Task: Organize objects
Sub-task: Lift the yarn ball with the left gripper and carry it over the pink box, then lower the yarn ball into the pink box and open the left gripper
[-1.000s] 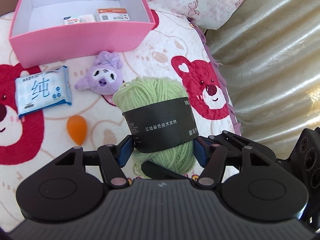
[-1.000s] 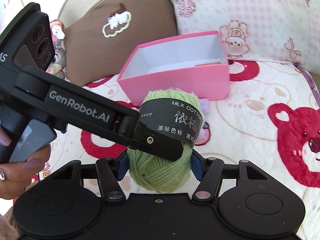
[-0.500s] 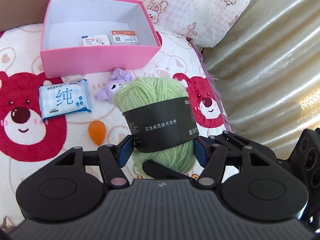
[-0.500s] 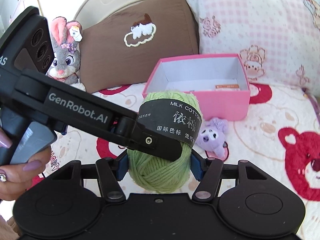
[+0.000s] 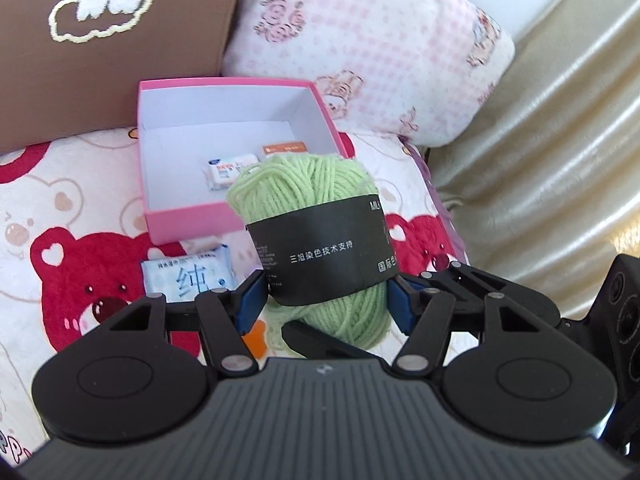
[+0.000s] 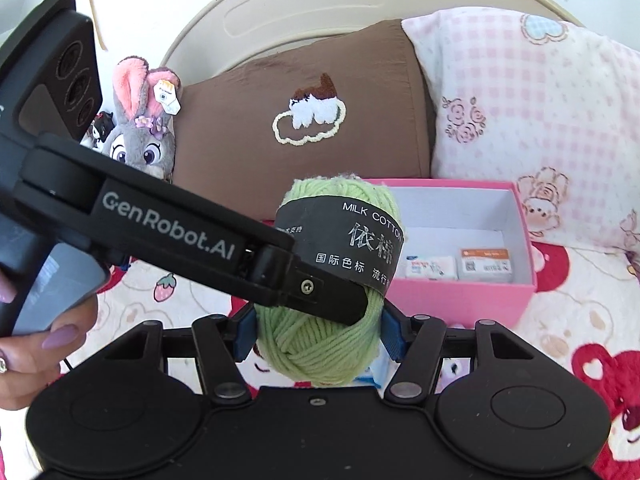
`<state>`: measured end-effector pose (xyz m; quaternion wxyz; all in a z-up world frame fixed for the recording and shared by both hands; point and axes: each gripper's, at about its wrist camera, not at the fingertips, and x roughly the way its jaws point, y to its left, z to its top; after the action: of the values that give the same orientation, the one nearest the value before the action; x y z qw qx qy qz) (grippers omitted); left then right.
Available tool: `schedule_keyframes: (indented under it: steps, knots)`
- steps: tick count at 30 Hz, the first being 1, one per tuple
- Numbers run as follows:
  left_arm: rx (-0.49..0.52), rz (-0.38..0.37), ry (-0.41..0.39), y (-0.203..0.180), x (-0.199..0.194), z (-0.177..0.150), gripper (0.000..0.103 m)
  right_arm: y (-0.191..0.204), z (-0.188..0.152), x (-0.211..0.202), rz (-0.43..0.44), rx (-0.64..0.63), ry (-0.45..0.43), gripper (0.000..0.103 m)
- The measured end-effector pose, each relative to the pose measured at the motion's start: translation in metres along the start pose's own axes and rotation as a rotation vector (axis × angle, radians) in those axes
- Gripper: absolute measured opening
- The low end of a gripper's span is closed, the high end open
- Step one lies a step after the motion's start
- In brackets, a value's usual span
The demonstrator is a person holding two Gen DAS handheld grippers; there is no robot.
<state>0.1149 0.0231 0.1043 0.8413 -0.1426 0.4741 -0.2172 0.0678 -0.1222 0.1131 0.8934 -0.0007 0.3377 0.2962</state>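
left gripper (image 5: 326, 300), right gripper (image 6: 318, 334), both clamped

Chunky light-green yarn ball (image 5: 308, 216) with a black paper band round its middle, up off the bed, sitting upright-ish. Behind it the pink box (image 5: 192, 220), lid off, two small packets (image 5: 230, 170) inside.

- A bedroom in a home: the scene lies on a bed (image 5: 80, 208) spread with a quilted cover printed with red bears.
- Beyond the fingers, a brown pillow (image 6: 320, 92) and a pink checked pillow (image 6: 532, 128) lean on a cream headboard (image 6: 304, 4).
- A plush rabbit (image 6: 140, 136) sits left of them.
- Shiny cream curtain (image 5: 552, 140) hangs to the right.
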Motion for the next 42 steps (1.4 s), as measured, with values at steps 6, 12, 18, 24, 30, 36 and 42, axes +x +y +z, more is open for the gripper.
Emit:
schedule_keyframes:
  steps: [6,12,18,24,30,36,42]
  knots:
    - [-0.011,0.025,-0.003,0.021,0.013,0.023,0.062,-0.004,0.019,0.031,0.016,-0.013,0.013,0.065]
    - [-0.060,0.048,0.001,0.051,0.047,0.046,0.062,-0.021,0.032,0.074,0.022,0.022,0.019,0.065]
    - [-0.025,0.129,0.050,0.072,0.079,0.081,0.062,-0.033,0.046,0.125,0.023,0.078,0.039,0.065]
    - [-0.041,0.147,0.068,0.106,0.116,0.109,0.062,-0.053,0.060,0.173,0.031,0.130,0.054,0.064]
    - [0.004,0.162,0.091,0.124,0.146,0.116,0.062,-0.057,0.058,0.207,-0.018,0.124,0.081,0.063]
    - [-0.001,0.173,0.088,0.140,0.175,0.122,0.062,-0.071,0.054,0.236,-0.022,0.113,0.102,0.061]
    - [0.032,0.212,0.069,0.142,0.195,0.124,0.059,-0.080,0.052,0.258,-0.054,0.170,0.102,0.061]
